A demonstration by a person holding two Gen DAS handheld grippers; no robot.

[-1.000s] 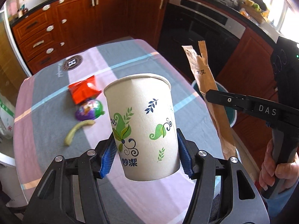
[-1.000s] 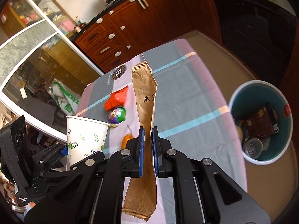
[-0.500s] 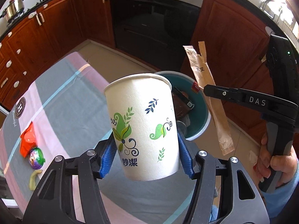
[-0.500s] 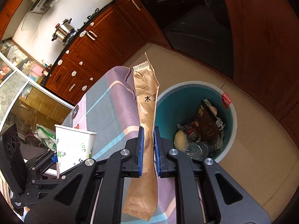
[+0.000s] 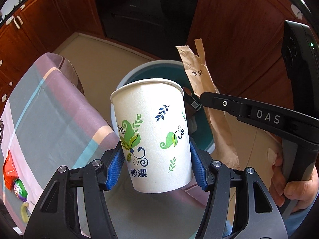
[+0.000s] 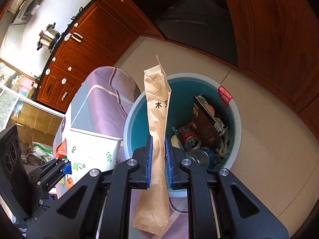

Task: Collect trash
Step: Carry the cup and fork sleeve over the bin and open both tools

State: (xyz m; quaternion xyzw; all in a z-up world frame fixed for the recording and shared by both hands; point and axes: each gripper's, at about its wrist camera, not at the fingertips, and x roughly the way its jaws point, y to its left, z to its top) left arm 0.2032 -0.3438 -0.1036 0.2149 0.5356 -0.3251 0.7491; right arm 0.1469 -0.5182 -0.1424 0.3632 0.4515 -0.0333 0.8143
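Note:
My left gripper (image 5: pixel 155 168) is shut on a white paper cup (image 5: pixel 153 135) with green leaf print, held upright beside the table corner. My right gripper (image 6: pixel 158 155) is shut on a long brown paper wrapper (image 6: pixel 157 119), which also shows in the left wrist view (image 5: pixel 201 77). Both are held over the near rim of a teal trash bin (image 6: pixel 236 117) on the floor, part full of cans and packets; its rim shows behind the cup in the left wrist view (image 5: pixel 139 69). The cup shows at the left of the right wrist view (image 6: pixel 93 149).
A table with a striped cloth (image 5: pixel 49 107) stands left of the bin. On it lie a red packet (image 5: pixel 9 168), a purple round wrapper (image 5: pixel 20 188) and a yellow-green scrap (image 5: pixel 24 212). Wooden cabinets (image 6: pixel 275 39) and a dark oven (image 5: pixel 139 8) ring the tiled floor.
Both grippers have swung from above the table toward the bin, carrying the cup and the wrapper. The bin now looks larger and closer under them. Both grips are unchanged.

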